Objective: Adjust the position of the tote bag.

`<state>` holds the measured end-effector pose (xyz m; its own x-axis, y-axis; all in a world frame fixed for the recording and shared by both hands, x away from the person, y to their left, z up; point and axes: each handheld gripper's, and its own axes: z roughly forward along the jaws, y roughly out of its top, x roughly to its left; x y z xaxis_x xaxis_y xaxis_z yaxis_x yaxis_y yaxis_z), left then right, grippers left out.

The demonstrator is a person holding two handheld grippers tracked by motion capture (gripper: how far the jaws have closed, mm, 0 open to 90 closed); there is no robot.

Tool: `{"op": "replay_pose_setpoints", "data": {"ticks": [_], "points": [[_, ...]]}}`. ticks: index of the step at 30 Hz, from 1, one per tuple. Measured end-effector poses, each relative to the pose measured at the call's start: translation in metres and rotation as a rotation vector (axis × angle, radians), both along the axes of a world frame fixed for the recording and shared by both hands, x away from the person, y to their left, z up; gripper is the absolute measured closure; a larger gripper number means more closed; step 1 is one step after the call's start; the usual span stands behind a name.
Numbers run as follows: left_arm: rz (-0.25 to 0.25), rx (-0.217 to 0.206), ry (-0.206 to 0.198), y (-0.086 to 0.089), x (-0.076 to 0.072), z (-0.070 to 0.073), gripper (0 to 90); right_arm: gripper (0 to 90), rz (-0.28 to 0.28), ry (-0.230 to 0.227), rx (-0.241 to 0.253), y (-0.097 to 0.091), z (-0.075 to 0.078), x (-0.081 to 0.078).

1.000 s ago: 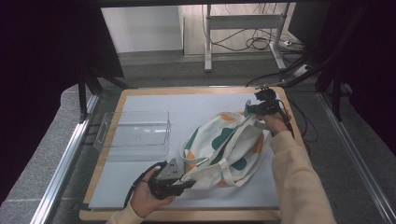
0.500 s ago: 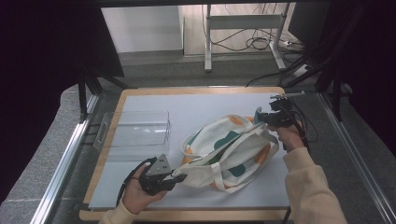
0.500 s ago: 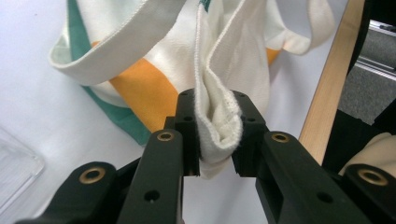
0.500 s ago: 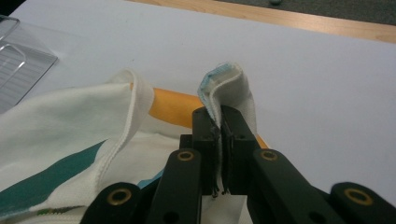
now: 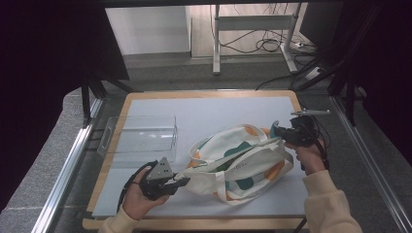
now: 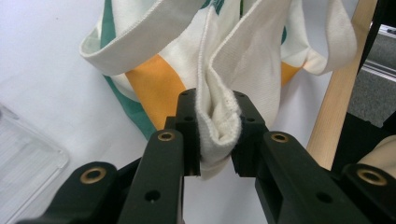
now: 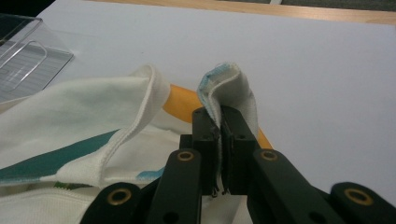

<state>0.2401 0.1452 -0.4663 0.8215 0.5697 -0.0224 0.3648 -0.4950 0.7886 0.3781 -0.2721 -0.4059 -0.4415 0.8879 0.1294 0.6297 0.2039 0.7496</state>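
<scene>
A cream cloth bag with green and orange patches lies on the white mat, stretched between both grippers. My left gripper is shut on the bag's near-left corner; its own view shows bunched cream fabric pinched between the jaws. My right gripper is shut on the bag's far-right edge, with a thin fold of cloth clamped in the jaws. A cream strap loops beside that fold.
A clear plastic tray stands on the mat to the left of the bag. The wooden table edge frames the mat. Metal rails run along both sides, and cables lie on the floor beyond.
Both grippers, still shut on the bag, have come toward the near side and spread it flatter; the right gripper has drawn back from the far right corner.
</scene>
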Motion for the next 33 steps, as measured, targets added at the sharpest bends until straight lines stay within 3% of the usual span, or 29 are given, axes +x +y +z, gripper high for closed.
{"op": "replay_pose_setpoints", "data": {"ticks": [11, 23, 33], "points": [[0.034, -0.007, -0.002, 0.009, 0.016, 0.004, 77.0, 84.3, -0.029, -0.021, 0.008, -0.006, -0.001, -0.032], [0.080, 0.003, 0.036, 0.004, 0.037, -0.002, 76.8, 83.4, -0.055, -0.010, 0.039, -0.015, -0.028, -0.037], [0.119, -0.009, 0.037, 0.003, 0.047, 0.002, 76.7, 82.9, -0.064, -0.022, 0.042, -0.017, -0.027, -0.043]]}}
